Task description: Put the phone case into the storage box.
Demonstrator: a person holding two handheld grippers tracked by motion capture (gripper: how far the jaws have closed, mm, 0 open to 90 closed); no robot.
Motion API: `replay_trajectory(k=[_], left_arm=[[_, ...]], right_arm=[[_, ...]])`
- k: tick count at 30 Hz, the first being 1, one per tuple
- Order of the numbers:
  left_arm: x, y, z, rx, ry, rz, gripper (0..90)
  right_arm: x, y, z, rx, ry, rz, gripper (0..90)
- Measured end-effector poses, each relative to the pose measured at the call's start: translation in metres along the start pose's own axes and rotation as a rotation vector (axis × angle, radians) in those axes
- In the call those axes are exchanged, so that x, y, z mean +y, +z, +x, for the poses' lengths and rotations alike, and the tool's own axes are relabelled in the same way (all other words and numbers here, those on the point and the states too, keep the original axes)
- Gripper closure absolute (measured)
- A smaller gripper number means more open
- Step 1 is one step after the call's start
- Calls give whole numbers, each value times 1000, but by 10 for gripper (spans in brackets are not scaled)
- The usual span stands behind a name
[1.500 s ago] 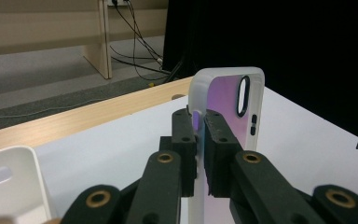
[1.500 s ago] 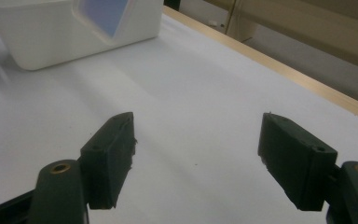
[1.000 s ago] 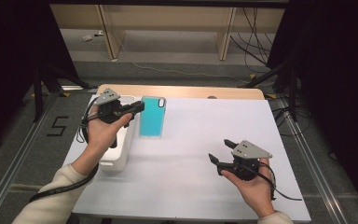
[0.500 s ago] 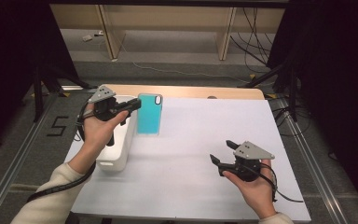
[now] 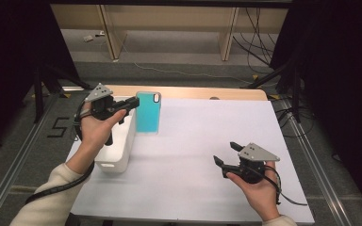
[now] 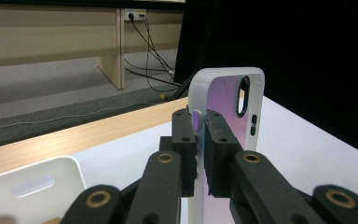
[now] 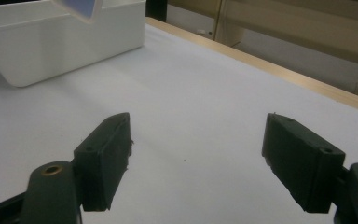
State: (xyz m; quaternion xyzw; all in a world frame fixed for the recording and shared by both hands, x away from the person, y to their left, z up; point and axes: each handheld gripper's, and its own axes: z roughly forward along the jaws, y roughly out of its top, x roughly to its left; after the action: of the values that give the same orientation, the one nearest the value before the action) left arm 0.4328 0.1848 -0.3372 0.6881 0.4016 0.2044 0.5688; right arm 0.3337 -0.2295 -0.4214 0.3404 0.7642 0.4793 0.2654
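Between the left gripper's (image 6: 199,140) clamped jaws stands a turquoise plastic phone case (image 5: 148,112), its lower end cut off in the left gripper view. Compared with a second ago it is lifted higher, beside the white rectangular plastic bin (image 5: 119,141). Right gripper (image 5: 226,153) hovers wide open over the white tabletop (image 5: 193,141).

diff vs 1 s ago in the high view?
The left gripper, shut on the teal phone case, has drifted slightly toward the far edge, taking the case with it; the grip is unchanged. The right gripper stays open and almost still above the table. The white bin hasn't moved.
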Motion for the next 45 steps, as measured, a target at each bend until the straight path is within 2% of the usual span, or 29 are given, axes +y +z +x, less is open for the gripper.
replay_trajectory(k=[4, 6, 7, 9, 11, 14, 17, 22, 28, 31, 33, 35, 36, 38, 39, 43, 44, 45], left_arm=[[2, -2, 2, 3, -6, -8, 836], [3, -4, 3, 8, -4, -13, 836], [4, -5, 4, 12, -5, -12, 836], [5, -6, 6, 14, -5, -17, 836], [6, -8, 7, 16, -10, -20, 836], [8, -9, 10, 20, -12, -25, 836], [9, -10, 12, 22, -16, -29, 836], [10, -12, 15, 29, -11, -35, 836], [11, -13, 20, 34, -18, -41, 836], [11, -14, 23, 37, -21, -41, 836], [12, -15, 26, 42, -22, -42, 836], [12, -16, 28, 45, -25, -43, 836], [13, -16, 29, 48, -25, -44, 836], [13, -18, 31, 48, -30, -45, 836], [14, -18, 32, 48, -31, -46, 836], [15, -20, 35, 54, -33, -49, 836], [15, -20, 36, 57, -32, -49, 836], [16, -21, 37, 58, -31, -48, 835]], right_arm=[[-1, -2, -1, 6, 12, 8, 252], [-2, -2, -2, -6, 5, -4, 252], [-2, -3, -1, -4, 19, 2, 252], [-2, -3, -2, -11, 9, -6, 251], [-3, -4, -2, -5, 27, 1, 249], [-3, -4, -3, -11, 16, -8, 247], [-3, -4, -2, 2, 34, 9, 245], [-4, -4, -2, -1, 31, 5, 243], [-3, -5, -3, -3, 31, 27, 242], [-4, -4, -2, 0, 47, 12, 242], [-4, -4, -3, -9, 34, -2, 242], [-5, -3, -2, -5, 52, 3, 242], [-5, -3, -3, -14, 35, -11, 241], [-5, -4, -4, -11, 35, 5, 242], [-5, -5, -3, 1, 47, 30, 241], [-6, -1, -2, 9, 56, -4, 241], [-5, -4, -2, 0, 48, 28, 241], [-5, -4, -2, 1, 48, 29, 241]])
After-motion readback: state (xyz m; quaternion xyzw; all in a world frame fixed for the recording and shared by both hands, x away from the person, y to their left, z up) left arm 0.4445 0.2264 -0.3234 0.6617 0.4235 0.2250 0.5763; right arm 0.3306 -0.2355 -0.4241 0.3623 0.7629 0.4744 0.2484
